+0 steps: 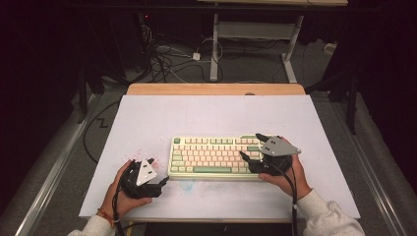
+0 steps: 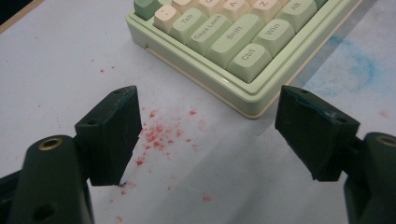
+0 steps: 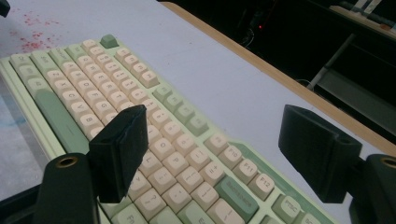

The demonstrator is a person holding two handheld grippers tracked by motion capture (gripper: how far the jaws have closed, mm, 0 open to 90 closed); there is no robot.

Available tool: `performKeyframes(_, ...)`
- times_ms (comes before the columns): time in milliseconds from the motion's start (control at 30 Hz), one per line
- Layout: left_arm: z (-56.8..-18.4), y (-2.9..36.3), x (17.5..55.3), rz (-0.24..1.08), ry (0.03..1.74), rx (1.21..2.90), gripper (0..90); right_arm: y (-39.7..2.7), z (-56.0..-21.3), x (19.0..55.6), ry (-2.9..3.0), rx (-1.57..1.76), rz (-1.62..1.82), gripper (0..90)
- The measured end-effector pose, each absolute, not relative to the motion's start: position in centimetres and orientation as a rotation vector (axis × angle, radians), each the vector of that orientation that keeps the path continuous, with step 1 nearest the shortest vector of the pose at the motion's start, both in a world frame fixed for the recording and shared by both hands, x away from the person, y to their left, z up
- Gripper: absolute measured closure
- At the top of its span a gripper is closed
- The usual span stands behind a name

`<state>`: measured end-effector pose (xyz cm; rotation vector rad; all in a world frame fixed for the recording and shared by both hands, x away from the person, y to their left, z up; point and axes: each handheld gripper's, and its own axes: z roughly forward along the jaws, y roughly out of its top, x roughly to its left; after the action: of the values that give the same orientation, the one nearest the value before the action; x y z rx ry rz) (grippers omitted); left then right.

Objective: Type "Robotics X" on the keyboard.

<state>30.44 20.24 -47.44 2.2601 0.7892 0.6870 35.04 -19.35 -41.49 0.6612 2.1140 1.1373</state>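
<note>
Keyboard (image 1: 212, 156) untouched at table (image 1: 147, 118) centre; left gripper (image 1: 158, 172) spread empty at 8 o'clock, right gripper (image 1: 251, 146) spread above keys at 3. Nothing begun.

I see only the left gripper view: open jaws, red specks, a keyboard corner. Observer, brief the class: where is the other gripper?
Observer: The right gripper hovers over the keyboard's right end, jaws open.
Operator: Is it holding anything?
Observer: No, nothing sits between its jaws in the right gripper view.
Operator: What lies beyond the table?
Observer: Tangled cables on the floor, seen from the high view.
</note>
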Motion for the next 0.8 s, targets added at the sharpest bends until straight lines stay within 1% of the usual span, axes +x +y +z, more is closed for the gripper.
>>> performKeyframes(633,-46.5,20.2,30.2,0.639,0.804,2.197,25.3,-23.2,-42.5,32.2,2.07,0.688,1.109,25.0)
performKeyframes(733,-46.3,20.1,30.2,0.635,0.809,2.19,27.8,-23.8,-42.7,31.8,2.064,0.701,1.106,25.0)
performKeyframes(800,-46.2,20.1,30.3,0.633,0.815,2.192,33.0,-24.2,-42.8,31.5,2.06,0.706,1.101,25.0)
